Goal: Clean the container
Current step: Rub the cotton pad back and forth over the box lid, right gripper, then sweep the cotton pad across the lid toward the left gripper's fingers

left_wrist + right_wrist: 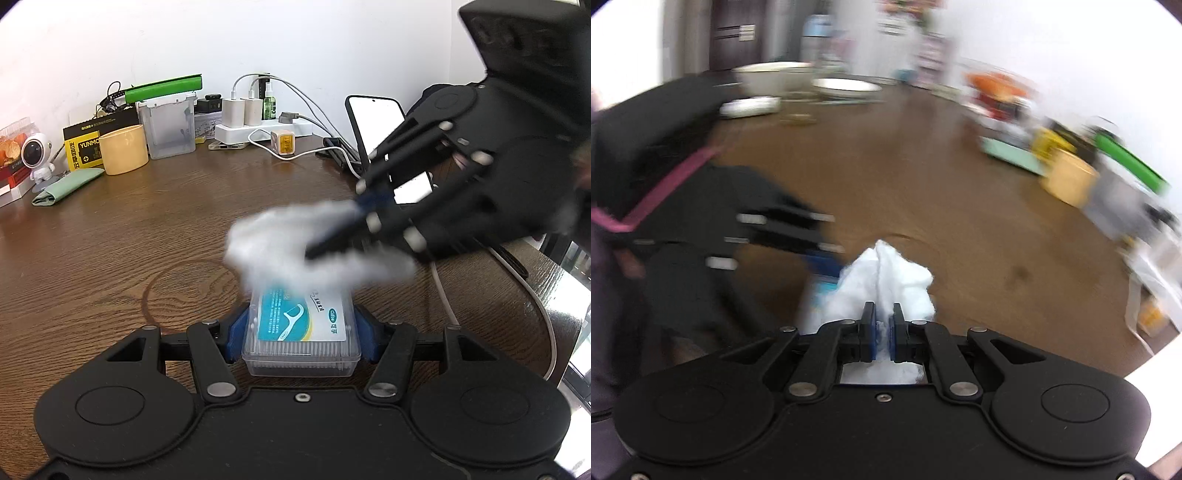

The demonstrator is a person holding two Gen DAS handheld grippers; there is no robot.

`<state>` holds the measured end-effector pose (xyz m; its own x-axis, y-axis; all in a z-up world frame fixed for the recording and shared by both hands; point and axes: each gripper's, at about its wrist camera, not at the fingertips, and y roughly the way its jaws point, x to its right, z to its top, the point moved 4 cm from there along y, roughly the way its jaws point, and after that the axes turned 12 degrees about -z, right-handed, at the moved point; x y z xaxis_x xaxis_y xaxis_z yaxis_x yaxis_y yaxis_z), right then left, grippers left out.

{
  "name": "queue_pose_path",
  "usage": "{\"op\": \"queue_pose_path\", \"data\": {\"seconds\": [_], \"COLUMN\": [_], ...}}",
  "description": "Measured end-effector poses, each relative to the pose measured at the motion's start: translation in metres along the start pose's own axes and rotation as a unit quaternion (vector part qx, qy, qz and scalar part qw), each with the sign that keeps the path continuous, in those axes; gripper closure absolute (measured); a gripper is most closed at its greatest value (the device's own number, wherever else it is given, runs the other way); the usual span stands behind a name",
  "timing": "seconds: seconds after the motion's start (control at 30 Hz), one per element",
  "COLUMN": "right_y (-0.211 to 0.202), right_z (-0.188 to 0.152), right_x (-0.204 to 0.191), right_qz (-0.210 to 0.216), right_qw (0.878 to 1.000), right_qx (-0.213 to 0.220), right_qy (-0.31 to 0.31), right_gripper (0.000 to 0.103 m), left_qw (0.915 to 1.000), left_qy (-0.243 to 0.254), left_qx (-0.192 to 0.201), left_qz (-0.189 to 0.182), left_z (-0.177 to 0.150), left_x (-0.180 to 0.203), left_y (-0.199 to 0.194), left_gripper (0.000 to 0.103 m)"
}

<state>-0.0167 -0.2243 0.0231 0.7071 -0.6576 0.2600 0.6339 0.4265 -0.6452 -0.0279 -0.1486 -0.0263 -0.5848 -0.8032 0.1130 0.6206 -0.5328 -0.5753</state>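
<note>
Clear plastic container (301,332): a small lidded box with a teal floss-pick label, lying on the brown wood-grain counter (129,240), held between the blue pads of the left gripper (301,330).
Left gripper pose: low and level over the counter, pointing toward the wall; its jaws are clenched on the two long sides of the container, one pad touching each side.
Right gripper (332,243) pose: comes in from the right in the left wrist view, tilted downward and across, its tips over the far end of the container; motion-blurred.
Right jaws: nearly together, pinching a white tissue wad (882,284), which bulges out ahead of the pads in the right wrist view.
Tissue wad and container: the wad lies over the container's far edge and covers it; the blur hides whether it presses on the lid.
Container relative to right jaws: below and just ahead of them, a teal corner showing left of the wad.
Counter edge: a yellow cup (123,149), a clear bin (170,127), a power strip (258,131) and a phone (375,122) stand well apart along the wall.
</note>
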Motion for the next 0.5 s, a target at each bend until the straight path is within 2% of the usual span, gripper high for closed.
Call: {"op": "queue_pose_path", "data": {"seconds": [0.03, 0.13, 0.23, 0.27, 0.4, 0.47, 0.5], "right_y": [0.001, -0.006, -0.008, -0.007, 0.005, 0.002, -0.002], "right_z": [-0.001, 0.004, 0.006, 0.005, 0.000, 0.001, 0.003], "right_x": [0.003, -0.019, -0.036, -0.030, 0.005, -0.002, -0.014], "right_qz": [-0.007, 0.035, 0.056, 0.055, -0.011, -0.002, 0.020], "right_qw": [1.000, 0.999, 0.997, 0.997, 1.000, 1.000, 1.000], "right_qx": [-0.003, 0.016, 0.028, 0.025, -0.001, 0.004, 0.012], "right_qy": [0.006, -0.019, -0.050, -0.044, 0.000, -0.009, -0.021], "right_gripper": [0.097, 0.097, 0.097, 0.097, 0.097, 0.097, 0.097], "left_qw": [1.0000, 1.0000, 1.0000, 1.0000, 1.0000, 1.0000, 1.0000], "left_qy": [0.000, 0.000, -0.001, -0.001, -0.001, 0.000, 0.000], "left_qx": [0.000, 0.000, 0.000, 0.000, 0.000, 0.000, 0.000], "left_qz": [0.000, 0.000, 0.000, 0.000, 0.000, 0.000, 0.000], "left_z": [0.000, 0.000, 0.001, 0.001, 0.001, 0.001, 0.001], "left_x": [0.000, 0.000, -0.001, -0.001, 0.000, 0.000, 0.000], "left_y": [0.000, 0.000, 0.000, 0.000, 0.000, 0.000, 0.000], "left_gripper": [0.046, 0.046, 0.046, 0.046, 0.046, 0.046, 0.046]}}
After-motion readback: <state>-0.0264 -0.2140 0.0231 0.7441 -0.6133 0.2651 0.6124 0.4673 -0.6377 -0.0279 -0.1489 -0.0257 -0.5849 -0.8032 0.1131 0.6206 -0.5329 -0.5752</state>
